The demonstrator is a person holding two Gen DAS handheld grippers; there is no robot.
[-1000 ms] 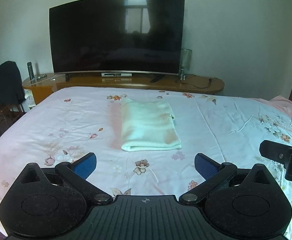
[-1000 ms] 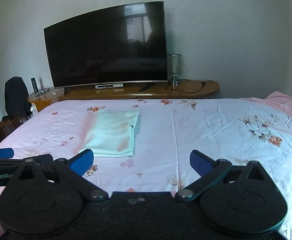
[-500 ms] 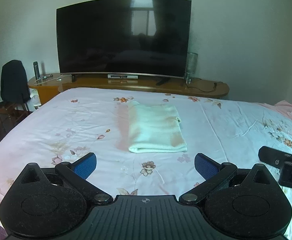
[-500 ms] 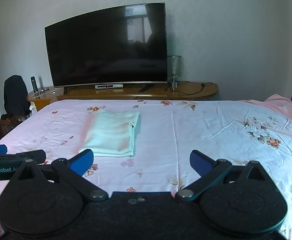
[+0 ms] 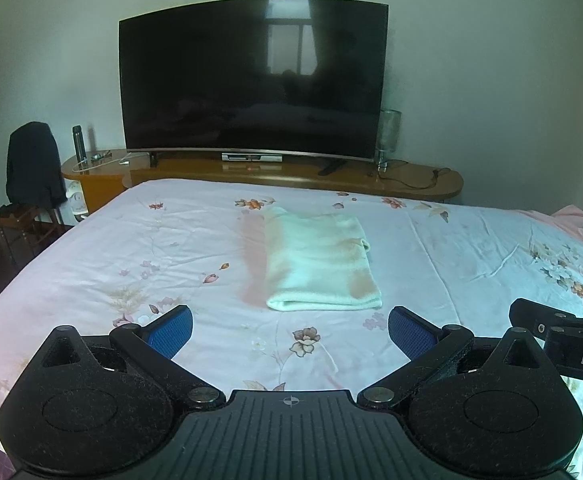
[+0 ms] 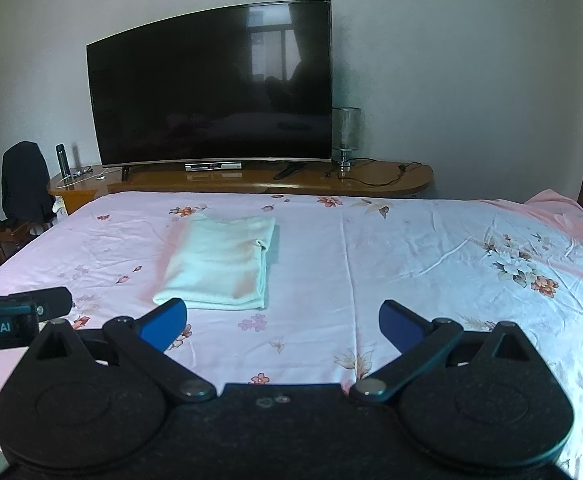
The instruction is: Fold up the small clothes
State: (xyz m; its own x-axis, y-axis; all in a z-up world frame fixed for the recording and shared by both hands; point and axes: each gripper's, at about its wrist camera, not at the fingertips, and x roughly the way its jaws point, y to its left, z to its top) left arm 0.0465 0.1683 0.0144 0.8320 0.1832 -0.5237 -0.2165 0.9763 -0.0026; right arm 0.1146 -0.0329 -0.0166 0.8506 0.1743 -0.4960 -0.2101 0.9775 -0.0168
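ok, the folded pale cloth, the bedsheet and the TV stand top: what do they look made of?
Folded cloth: looks like soft knit or terry, matte, with a thick rounded fold edge; the exact weave is too blurred to tell.
Bedsheet: thin woven fabric, slight sheen, fine sharp creases, printed flowers.
TV stand top: probably lacquered wood or veneer, orange-brown and glossy, with reflections under the TV.

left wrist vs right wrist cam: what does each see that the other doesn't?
Only the left wrist view: the right gripper's side at the frame's right edge. Only the right wrist view: the left gripper's side at the left edge, and more of the bed's right side. Both: the folded pale green cloth lying flat on the floral sheet, untouched, the dark TV on the wooden stand, and each view's own open fingers.
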